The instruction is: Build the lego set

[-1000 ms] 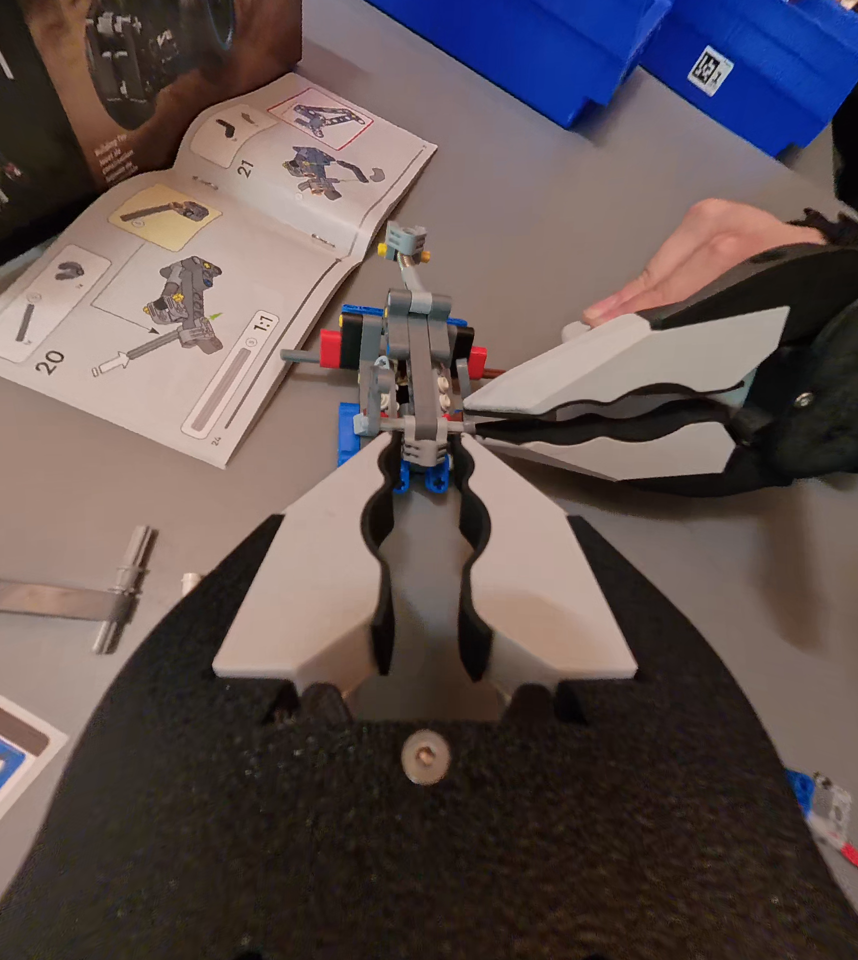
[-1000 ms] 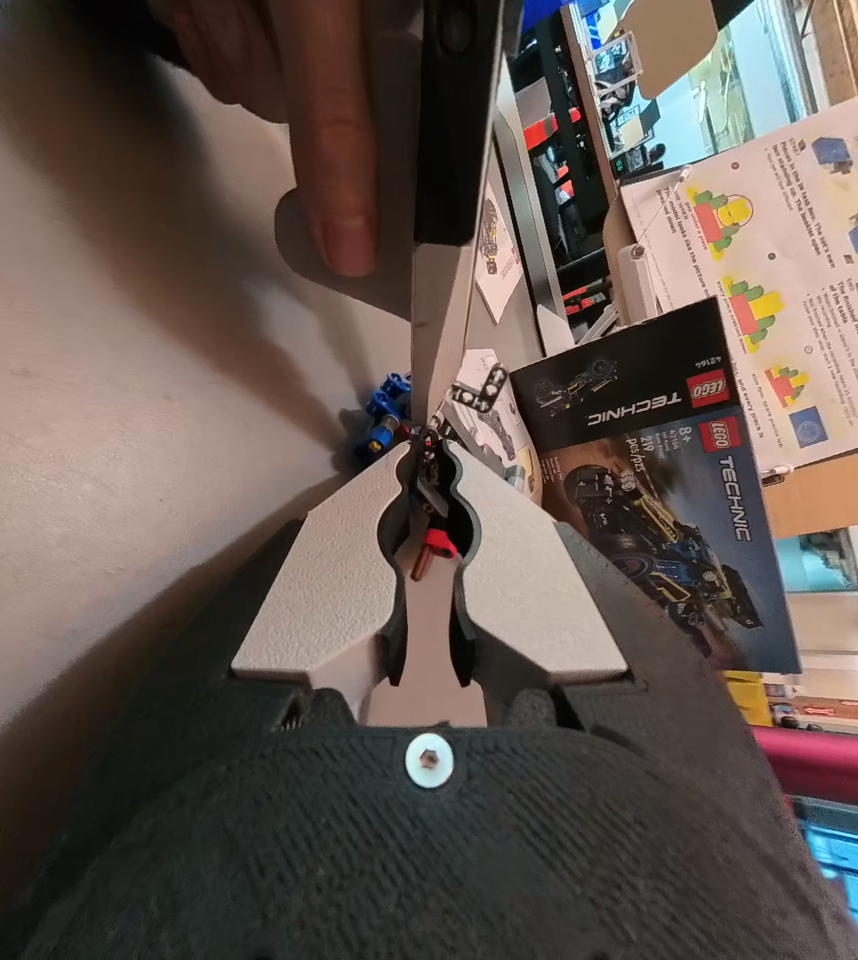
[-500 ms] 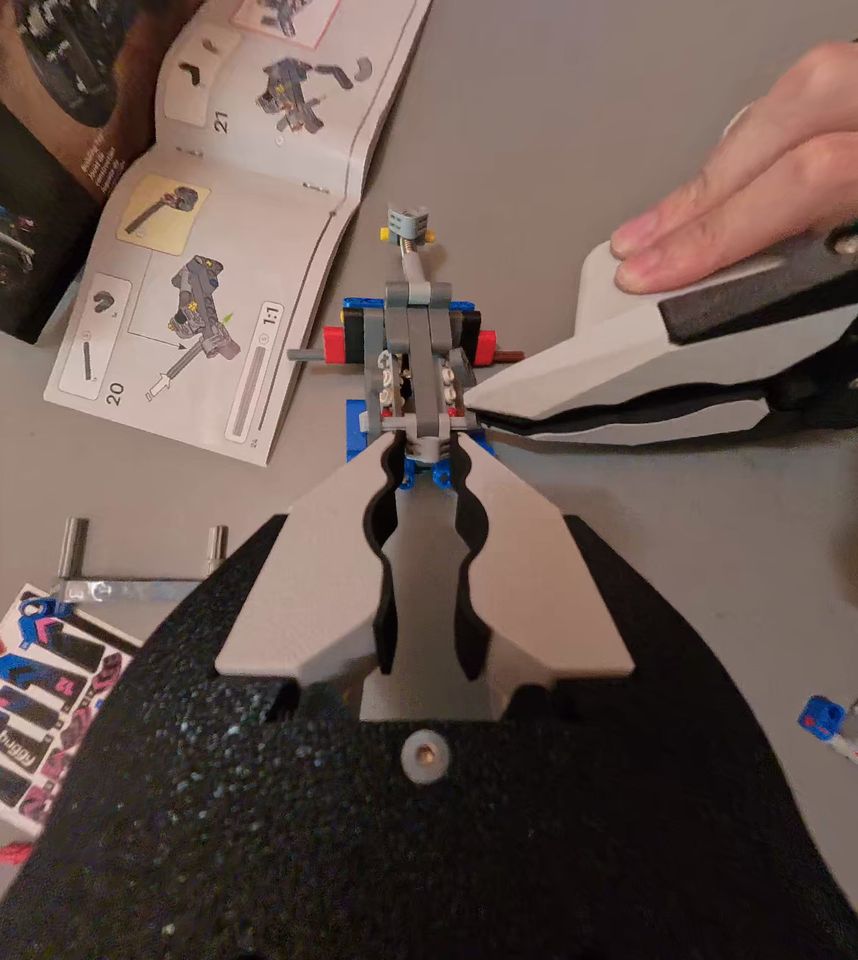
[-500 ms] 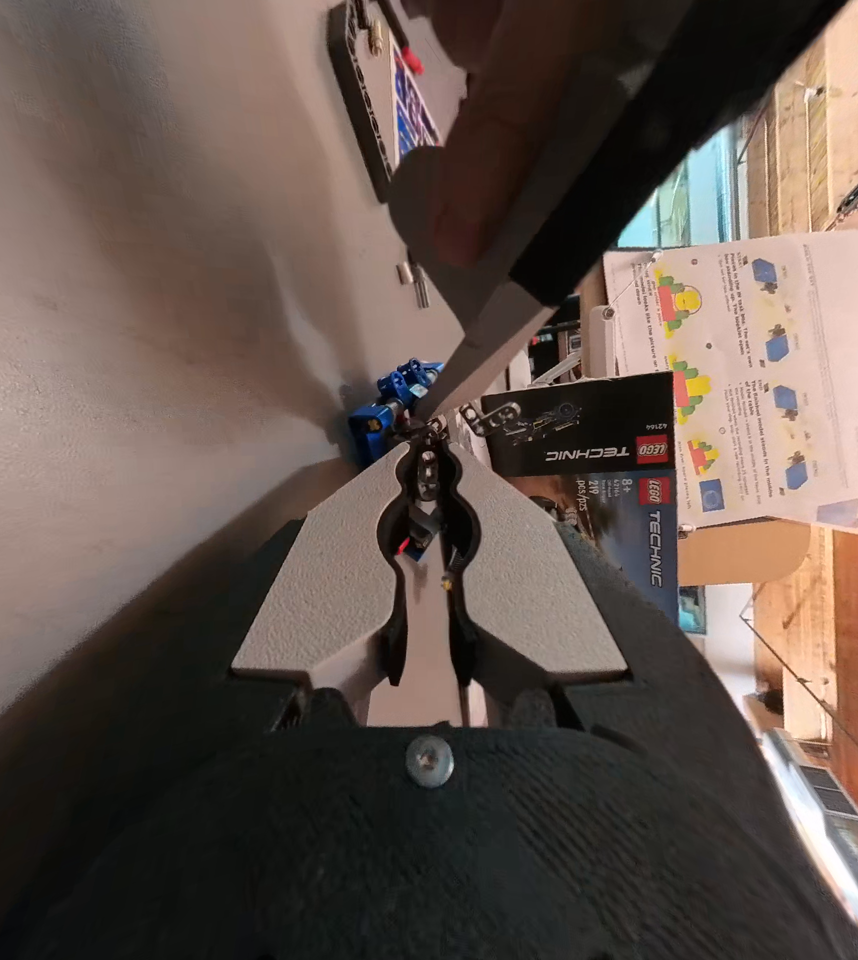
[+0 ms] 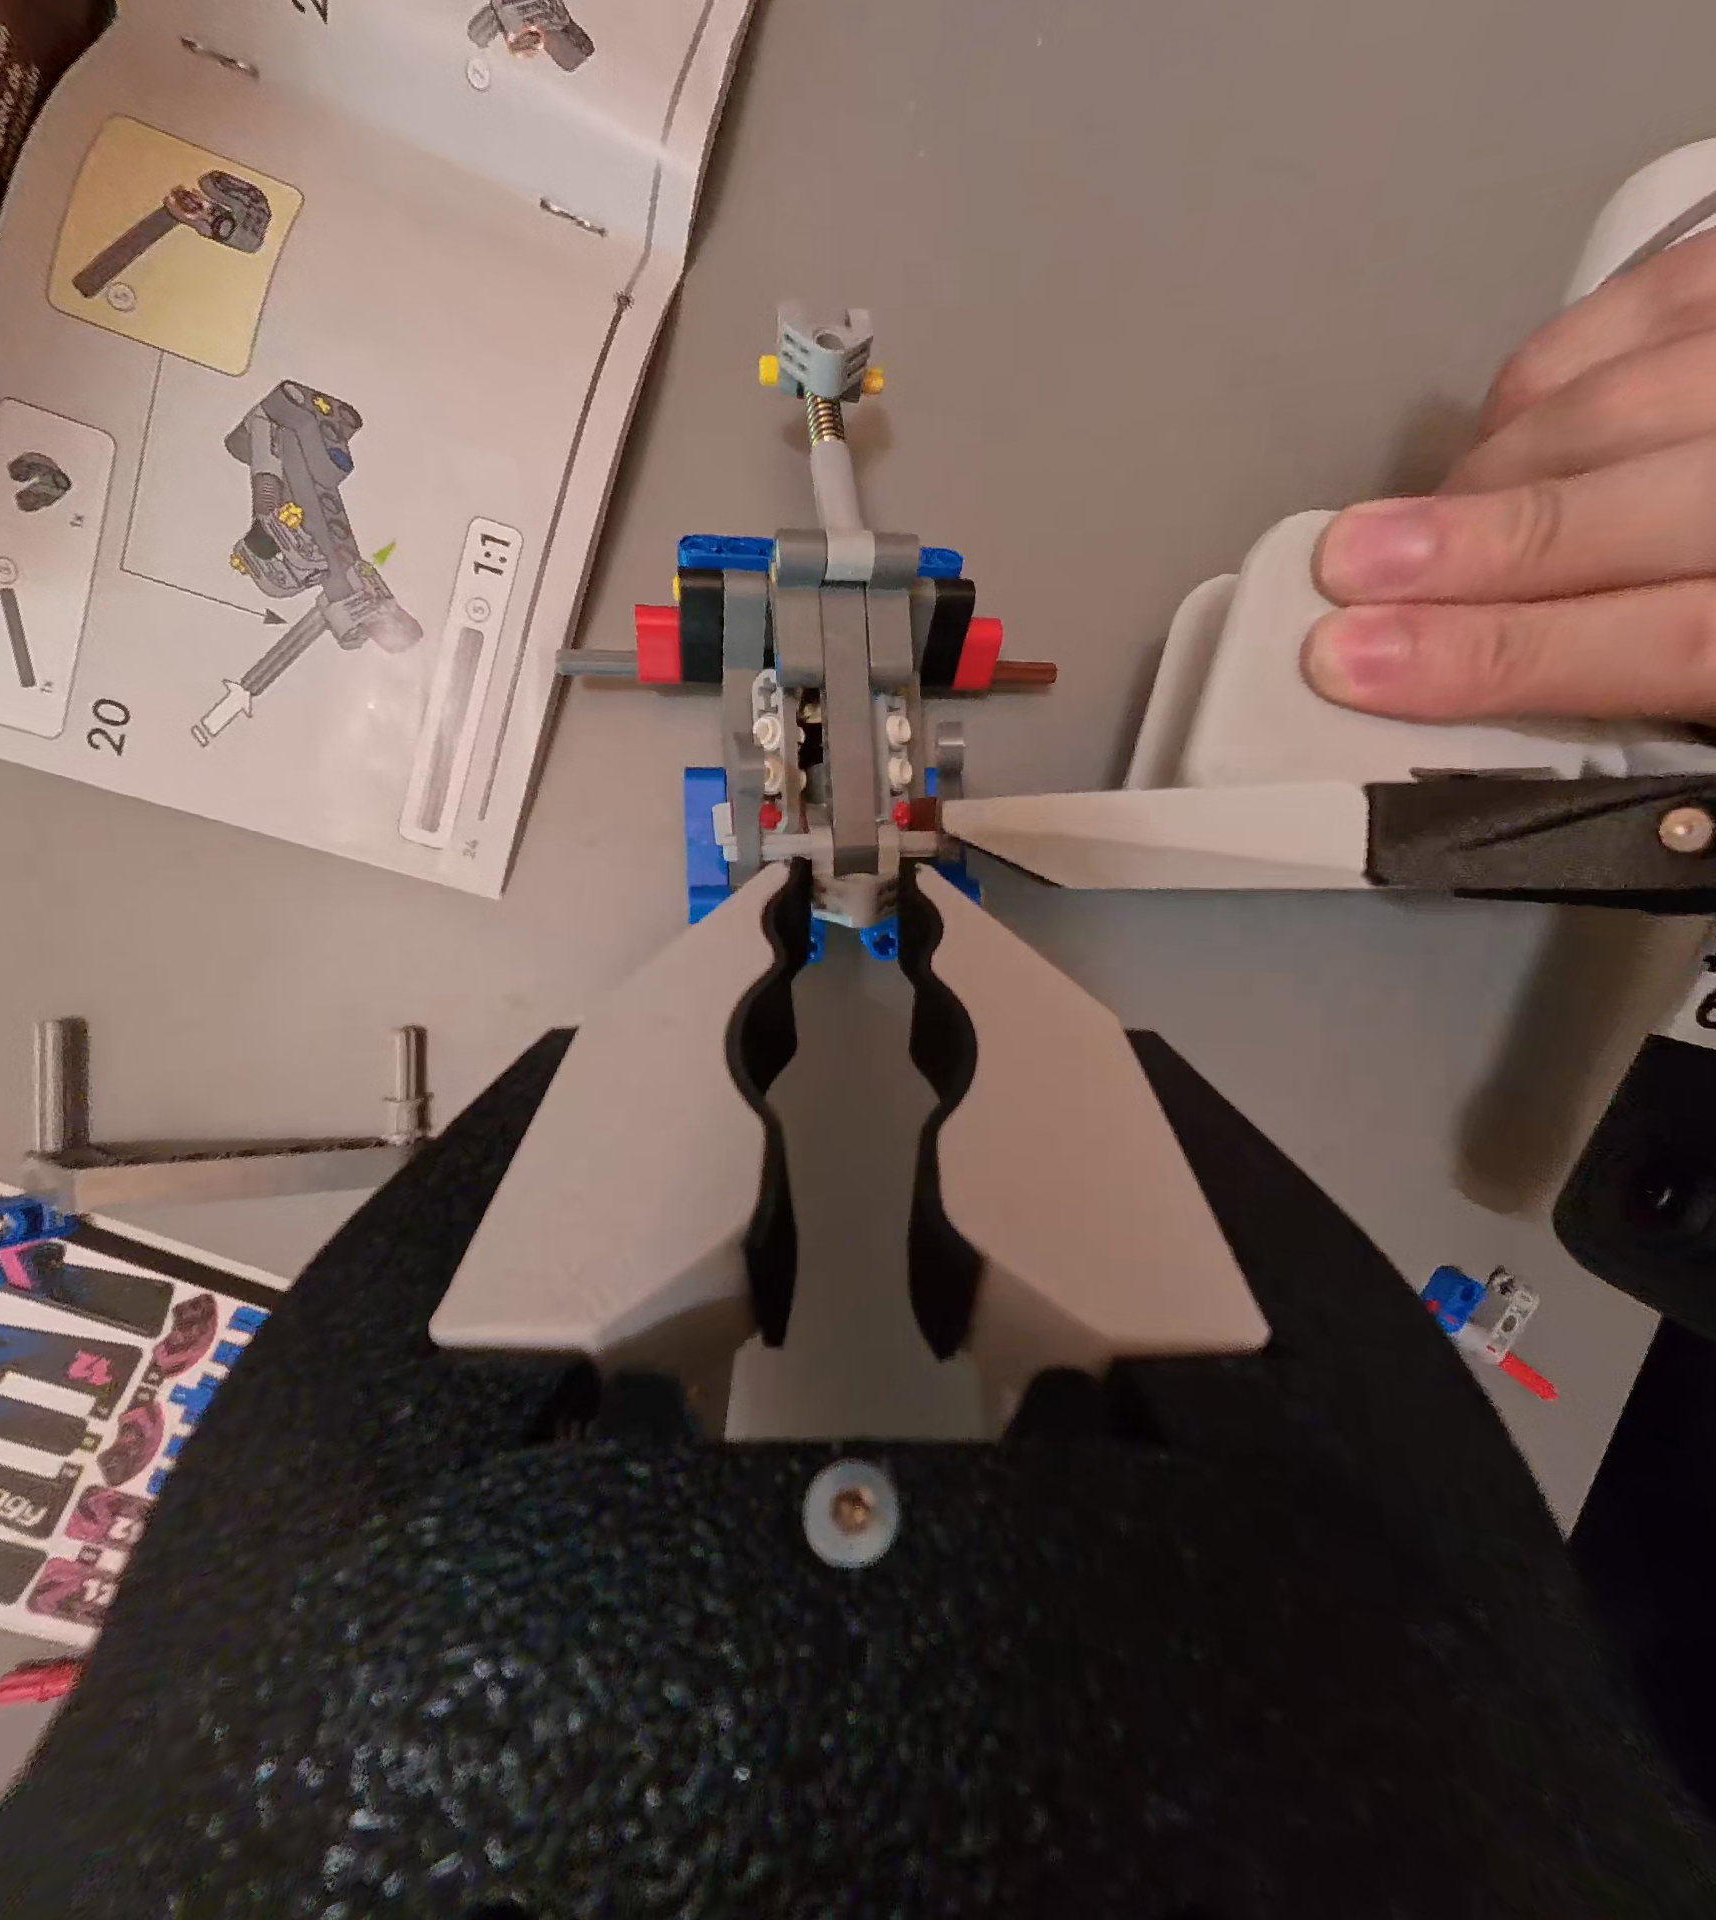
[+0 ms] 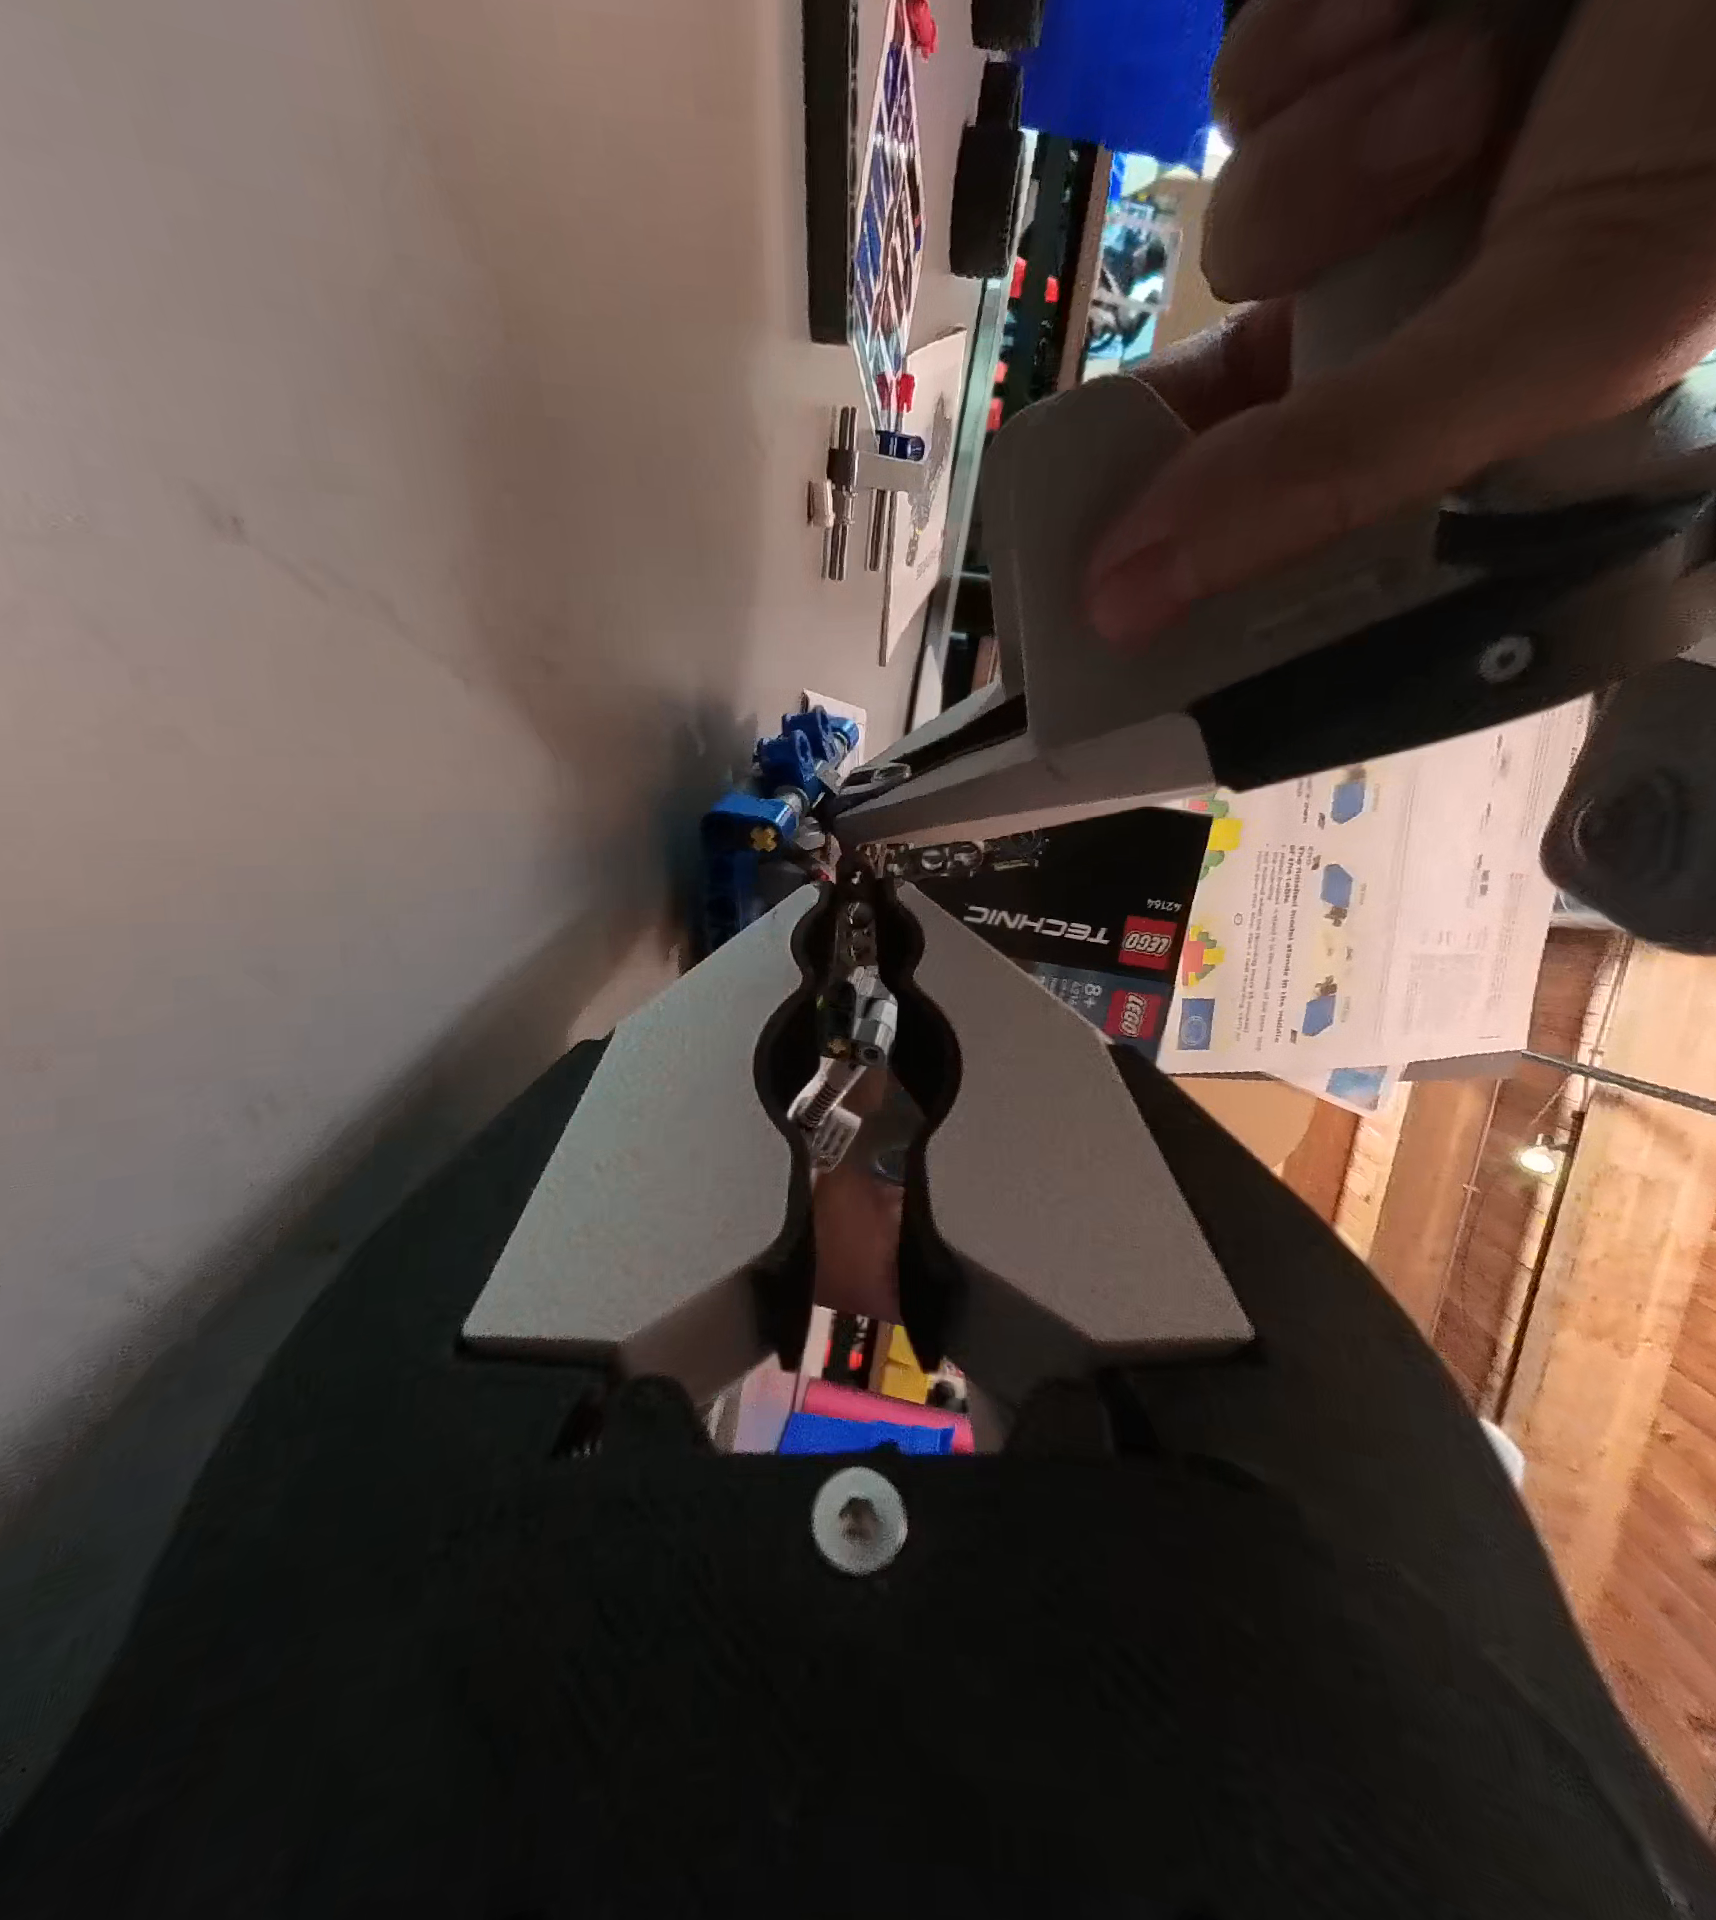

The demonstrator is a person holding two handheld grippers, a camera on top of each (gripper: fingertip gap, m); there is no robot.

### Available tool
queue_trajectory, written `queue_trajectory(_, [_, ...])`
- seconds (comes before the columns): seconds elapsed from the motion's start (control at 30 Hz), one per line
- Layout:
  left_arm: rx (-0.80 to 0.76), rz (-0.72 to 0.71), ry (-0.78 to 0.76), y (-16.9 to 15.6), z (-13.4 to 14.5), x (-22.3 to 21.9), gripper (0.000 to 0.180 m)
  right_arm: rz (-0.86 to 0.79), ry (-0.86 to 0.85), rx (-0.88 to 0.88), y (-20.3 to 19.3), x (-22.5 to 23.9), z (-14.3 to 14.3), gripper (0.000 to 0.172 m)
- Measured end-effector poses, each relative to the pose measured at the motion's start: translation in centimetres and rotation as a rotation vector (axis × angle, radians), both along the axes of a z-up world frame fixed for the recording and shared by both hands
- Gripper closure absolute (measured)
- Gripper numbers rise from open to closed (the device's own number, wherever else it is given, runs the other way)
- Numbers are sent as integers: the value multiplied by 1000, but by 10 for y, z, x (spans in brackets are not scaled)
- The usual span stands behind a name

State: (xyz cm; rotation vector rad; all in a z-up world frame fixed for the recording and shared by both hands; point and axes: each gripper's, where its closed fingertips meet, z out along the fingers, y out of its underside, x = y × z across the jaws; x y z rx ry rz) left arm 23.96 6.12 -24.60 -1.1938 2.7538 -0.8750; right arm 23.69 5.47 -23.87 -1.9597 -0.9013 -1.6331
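Grey matte table (image 5: 1197,260): smooth, flat. Open paper booklet (image 5: 314,416) at far left, glossy sticker sheet (image 5: 23,1403) near left edge, metal crank (image 5: 210,1153) beside it. Centre: plastic brick model (image 5: 833,717), grey, blue, red, spring rod at top. Left gripper (image 5: 849,899) clenched on model's near end. Right gripper (image 6: 859,894), wedge-shaped, clamped on model's thin side part. Wood-panelled room behind.

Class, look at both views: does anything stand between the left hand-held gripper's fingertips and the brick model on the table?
Nothing visible does. The left hand-held gripper already has its fingertips at the near end of the brick model, pads against its grey end block. The right hand-held gripper comes in from the side, its tip at the model's flank, not in between.
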Motion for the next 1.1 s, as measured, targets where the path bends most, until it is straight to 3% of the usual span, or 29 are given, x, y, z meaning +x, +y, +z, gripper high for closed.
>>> queue_trajectory(0.03, [1,1,6,0,0,1,167,-3,-2,-1,0,1,0,167])
queue_trajectory(0.43, [90,-31,42,3,-1,4,167,68,-56,-79,2,5,-3,168])
queue_trajectory(0.97, [-62,17,119,3,-3,9,167,61,-122,-90,4,11,-3,169])
queue_trajectory(1.1, [-40,13,111,3,-3,9,167,60,-144,-96,4,11,-4,169])
